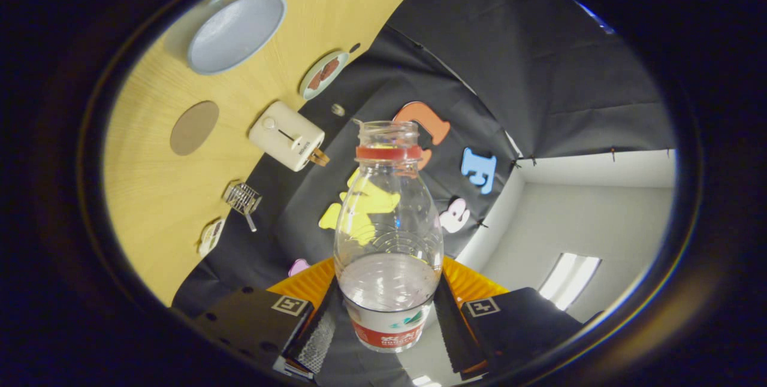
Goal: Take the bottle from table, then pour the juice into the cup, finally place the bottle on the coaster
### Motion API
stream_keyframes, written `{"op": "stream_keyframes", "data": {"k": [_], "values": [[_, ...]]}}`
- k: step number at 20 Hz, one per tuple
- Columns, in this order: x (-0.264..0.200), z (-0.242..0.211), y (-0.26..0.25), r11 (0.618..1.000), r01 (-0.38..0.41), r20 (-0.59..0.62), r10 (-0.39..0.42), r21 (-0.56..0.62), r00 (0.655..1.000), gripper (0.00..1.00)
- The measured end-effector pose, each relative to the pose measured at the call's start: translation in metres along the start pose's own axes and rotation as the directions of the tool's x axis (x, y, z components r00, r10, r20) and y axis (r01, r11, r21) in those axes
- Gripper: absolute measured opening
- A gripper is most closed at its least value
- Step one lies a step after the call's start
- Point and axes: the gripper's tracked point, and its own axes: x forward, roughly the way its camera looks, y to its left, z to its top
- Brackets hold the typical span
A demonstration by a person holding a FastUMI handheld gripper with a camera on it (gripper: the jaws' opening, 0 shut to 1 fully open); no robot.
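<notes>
Gripped between the two fingers (335, 330) of the gripper (388, 330), low on its labelled base, a clear plastic bottle (388, 237) with the cap off and a red ring at its open neck, both fingers pressed against its sides. Lifted clear of the table (150, 195) and seen against the booth's black cloth wall and a pale ceiling, with the whole scene tilted. Looks near empty, though a faint pool of liquid may remain in the lower part; hard to tell through the clear plastic. Off to the left on the wooden table, well apart from the bottle: a grey-blue bowl (236, 32) at the far end, a round brown coaster (194, 127) nearer, a cream toaster (287, 135) beside the cloth, a small plate (323, 74) with dark food beyond it, and a little wire rack (242, 198) closer in. First step plainly done, the bottle taken up. Pouring either finished or close to it, judging by the low level, yet unconfirmed, with no cup to check against. Last step not yet done: coaster bare, bottle to be carried left and set down upright on it.
</notes>
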Motion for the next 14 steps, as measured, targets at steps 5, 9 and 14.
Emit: {"op": "stream_keyframes", "data": {"k": [5,9,14], "values": [[-0.003,0.002,0.003,0.999,-0.01,-0.008,0.01,0.036,1.0,0.8],[-0.004,0.002,0.011,0.991,-0.055,-0.022,0.058,0.124,0.998,0.8],[-0.008,0.019,0.034,0.934,-0.167,-0.033,0.187,0.317,0.982,0.81]]}}
